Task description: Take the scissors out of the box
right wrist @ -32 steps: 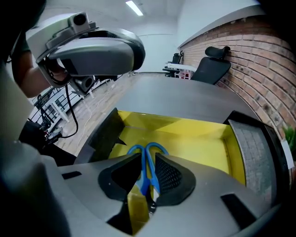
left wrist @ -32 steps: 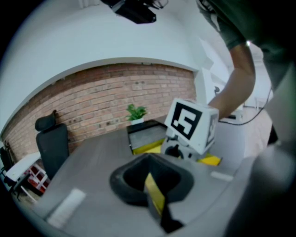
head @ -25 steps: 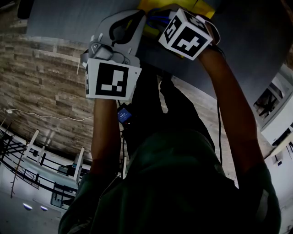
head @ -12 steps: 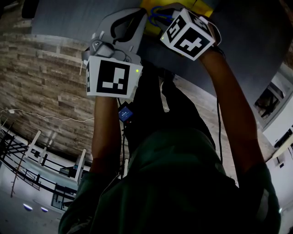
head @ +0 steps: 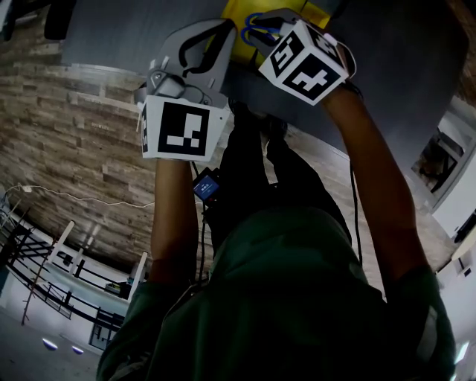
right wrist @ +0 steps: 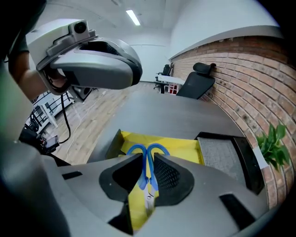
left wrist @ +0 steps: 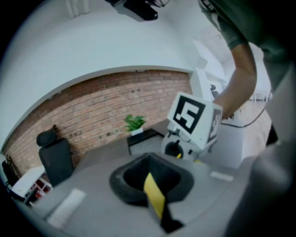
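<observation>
Okay, right gripper is clenched on the scissors. The pads pinch the blue shanks just behind the loops. The loops stick out past the jaw tips and the steel blades run back toward the gripper body. The scissors hang over the yellow box, which lies under and just ahead of these jaws. I can't tell if the blade tip is clear of the box floor.

Left gripper is closed too, with a yellow strip nipped between its pads. I judge that strip to be a wall of the box, held as an anchor. In the head view the left gripper sits just beside the right one, with the box rim beyond both.

Risks:
- The grip is on a narrow, smooth part, so the scissors could swivel or slide out if lifted fast.
- The blades could swing apart, since only the handle side is pinched.
- A blade tip could snag the box wall and drag the box up, more so if the left hold slips.
- The two grippers are close together, so a tilted pull could knock them against each other.

Versus a second ago in the head view: the blue loops now show more plainly above the right gripper's cube. Both grippers are in nearly the same spots. The view itself has shifted a little.
</observation>
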A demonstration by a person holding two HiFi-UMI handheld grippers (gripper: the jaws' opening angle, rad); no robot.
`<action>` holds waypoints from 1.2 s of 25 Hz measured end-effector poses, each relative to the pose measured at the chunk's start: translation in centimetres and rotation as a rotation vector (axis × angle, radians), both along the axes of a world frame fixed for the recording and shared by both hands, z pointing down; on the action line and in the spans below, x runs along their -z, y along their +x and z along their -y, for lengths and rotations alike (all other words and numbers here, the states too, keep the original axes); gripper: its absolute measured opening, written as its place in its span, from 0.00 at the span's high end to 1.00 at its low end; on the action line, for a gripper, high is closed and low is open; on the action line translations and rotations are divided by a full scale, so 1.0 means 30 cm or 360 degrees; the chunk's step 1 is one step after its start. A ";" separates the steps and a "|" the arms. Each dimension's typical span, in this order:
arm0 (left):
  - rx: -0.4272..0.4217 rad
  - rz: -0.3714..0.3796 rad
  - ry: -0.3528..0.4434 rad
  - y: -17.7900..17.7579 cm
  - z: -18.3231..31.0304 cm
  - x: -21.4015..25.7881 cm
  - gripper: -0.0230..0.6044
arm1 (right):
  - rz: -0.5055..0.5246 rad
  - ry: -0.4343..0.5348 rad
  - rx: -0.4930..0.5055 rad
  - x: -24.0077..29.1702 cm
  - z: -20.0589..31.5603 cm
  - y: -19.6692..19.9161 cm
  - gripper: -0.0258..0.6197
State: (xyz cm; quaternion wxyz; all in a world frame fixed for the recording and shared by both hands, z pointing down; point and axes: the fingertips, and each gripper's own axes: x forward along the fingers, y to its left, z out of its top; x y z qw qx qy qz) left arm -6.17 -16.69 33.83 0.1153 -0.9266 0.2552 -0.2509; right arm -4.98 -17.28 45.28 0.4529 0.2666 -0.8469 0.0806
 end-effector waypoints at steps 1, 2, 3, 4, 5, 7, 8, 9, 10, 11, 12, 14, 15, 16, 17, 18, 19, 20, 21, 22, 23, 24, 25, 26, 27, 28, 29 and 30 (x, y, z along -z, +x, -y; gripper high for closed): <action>-0.0003 0.0003 0.0006 0.001 -0.003 0.009 0.96 | 0.0010 0.0011 -0.0009 0.011 -0.003 0.001 0.84; -0.0007 0.0006 0.0012 0.001 -0.007 0.018 0.96 | 0.0019 0.0024 -0.0018 0.024 -0.005 0.002 0.84; -0.0010 0.0008 0.0019 0.003 -0.009 0.027 0.96 | 0.0027 0.0038 -0.0027 0.038 -0.006 0.004 0.84; -0.0014 0.0010 0.0026 0.006 -0.012 0.037 0.96 | 0.0035 0.0053 -0.0036 0.052 -0.008 0.007 0.84; -0.0018 0.0012 0.0034 0.010 -0.016 0.047 0.96 | 0.0044 0.0067 -0.0046 0.066 -0.011 0.012 0.84; -0.0030 0.0021 0.0049 0.020 -0.028 0.067 0.96 | 0.0063 0.0097 -0.0070 0.094 -0.022 0.023 0.85; -0.0038 0.0026 0.0058 0.024 -0.035 0.076 0.96 | 0.0073 0.0113 -0.0083 0.108 -0.028 0.029 0.85; -0.0047 0.0031 0.0067 0.029 -0.043 0.084 0.96 | 0.0080 0.0128 -0.0096 0.119 -0.036 0.035 0.85; -0.0056 0.0035 0.0076 0.035 -0.051 0.090 0.96 | 0.0086 0.0143 -0.0108 0.129 -0.043 0.041 0.85; -0.0066 0.0039 0.0084 0.040 -0.059 0.098 0.96 | 0.0090 0.0157 -0.0120 0.138 -0.049 0.049 0.85; -0.0073 0.0044 0.0089 0.046 -0.067 0.106 0.96 | 0.0094 0.0169 -0.0132 0.149 -0.055 0.057 0.85; -0.0078 0.0052 0.0086 0.057 -0.080 0.123 0.96 | 0.0107 0.0192 -0.0159 0.176 -0.066 0.076 0.85; -0.0083 0.0056 0.0084 0.064 -0.087 0.132 0.96 | 0.0118 0.0204 -0.0175 0.193 -0.071 0.086 0.85; -0.0095 0.0060 0.0090 0.073 -0.093 0.144 0.96 | 0.0134 0.0218 -0.0192 0.212 -0.076 0.095 0.85; -0.0117 0.0060 0.0109 0.086 -0.100 0.160 0.96 | 0.0151 0.0234 -0.0209 0.234 -0.081 0.102 0.85; -0.0140 0.0058 0.0131 0.099 -0.105 0.176 0.96 | 0.0165 0.0250 -0.0224 0.256 -0.085 0.110 0.85; -0.0158 0.0057 0.0146 0.112 -0.110 0.190 0.96 | 0.0174 0.0268 -0.0238 0.279 -0.087 0.118 0.85; -0.0172 0.0059 0.0155 0.124 -0.114 0.201 0.96 | 0.0182 0.0289 -0.0251 0.303 -0.089 0.129 0.85; -0.0184 0.0061 0.0162 0.136 -0.118 0.211 0.96 | 0.0193 0.0310 -0.0266 0.327 -0.091 0.141 0.85; -0.0196 0.0063 0.0169 0.148 -0.122 0.219 0.96 | 0.0203 0.0331 -0.0283 0.350 -0.093 0.155 0.85; -0.0209 0.0064 0.0176 0.160 -0.127 0.228 0.96 | 0.0210 0.0352 -0.0298 0.372 -0.095 0.169 0.85; -0.0222 0.0065 0.0183 0.171 -0.133 0.237 0.96 | 0.0215 0.0372 -0.0314 0.393 -0.100 0.184 0.85; -0.0234 0.0065 0.0189 0.181 -0.141 0.246 0.96 | 0.0217 0.0390 -0.0329 0.413 -0.106 0.199 0.85; -0.0247 0.0067 0.0193 0.192 -0.151 0.255 0.96 | 0.0219 0.0406 -0.0346 0.432 -0.114 0.214 0.85; -0.0260 0.0068 0.0195 0.204 -0.162 0.262 0.96 | 0.0220 0.0419 -0.0364 0.448 -0.124 0.231 0.85; -0.0271 0.0069 0.0193 0.216 -0.173 0.267 0.96 | 0.0221 0.0431 -0.0383 0.462 -0.134 0.248 0.85; -0.0280 0.0069 0.0189 0.228 -0.182 0.270 0.96 | 0.0221 0.0440 -0.0403 0.472 -0.143 0.267 0.85; -0.0289 0.0069 0.0186 0.240 -0.190 0.272 0.96 | 0.0219 0.0448 -0.0422 0.479 -0.151 0.285 0.85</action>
